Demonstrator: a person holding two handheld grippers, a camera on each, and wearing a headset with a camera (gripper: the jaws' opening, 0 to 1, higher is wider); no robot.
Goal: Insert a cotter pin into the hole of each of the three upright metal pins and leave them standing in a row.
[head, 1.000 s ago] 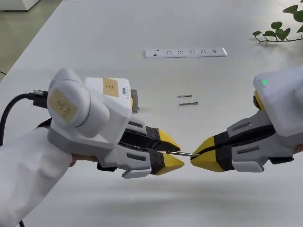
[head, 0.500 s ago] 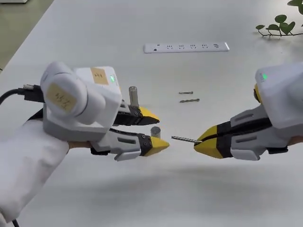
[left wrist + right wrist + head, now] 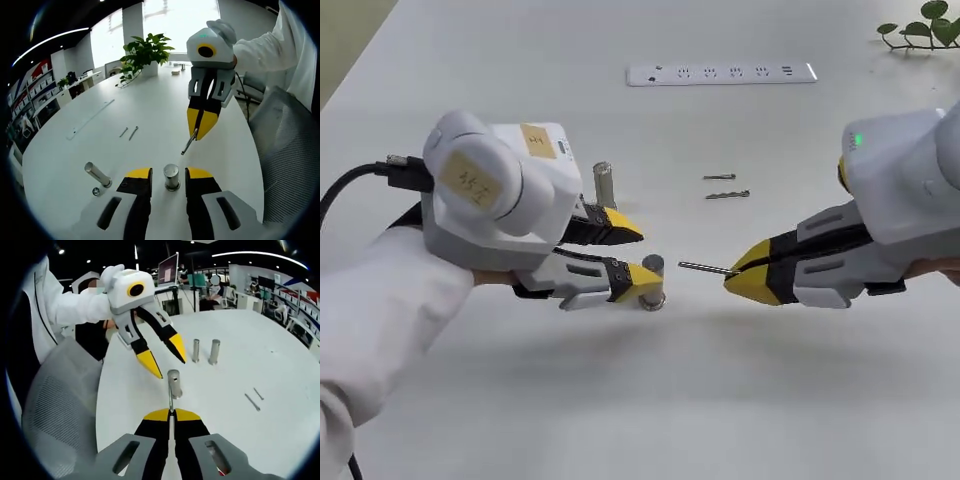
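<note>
The left gripper [image 3: 647, 255] is held released. Its yellow-tipped jaws are spread to either side of an upright metal pin [image 3: 171, 176], and in the left gripper view a gap is seen on each side of the pin. The right gripper [image 3: 732, 278] is clenched on a cotter pin [image 3: 704, 268]. This is gripped by one end and held roughly level, with its free end pointed at the upright metal pin and ending just short of it. In the right gripper view the cotter pin is lined up with the shaft of that pin, below its top; whether a hole lies there cannot be told.

The upright metal pin is stood on a white table [image 3: 620, 400]. Beyond it, away from the right gripper, a second metal pin [image 3: 196, 350] and a third metal pin [image 3: 215, 351] are seen upright, just beside each other. Farther from the person than the upright metal pin, a loose cotter pin [image 3: 719, 177] and a second loose cotter pin [image 3: 728, 194] are laid flat close together. Well beyond these, a white power strip [image 3: 722, 74] is laid, and farther still a potted plant [image 3: 147, 50] is placed.
</note>
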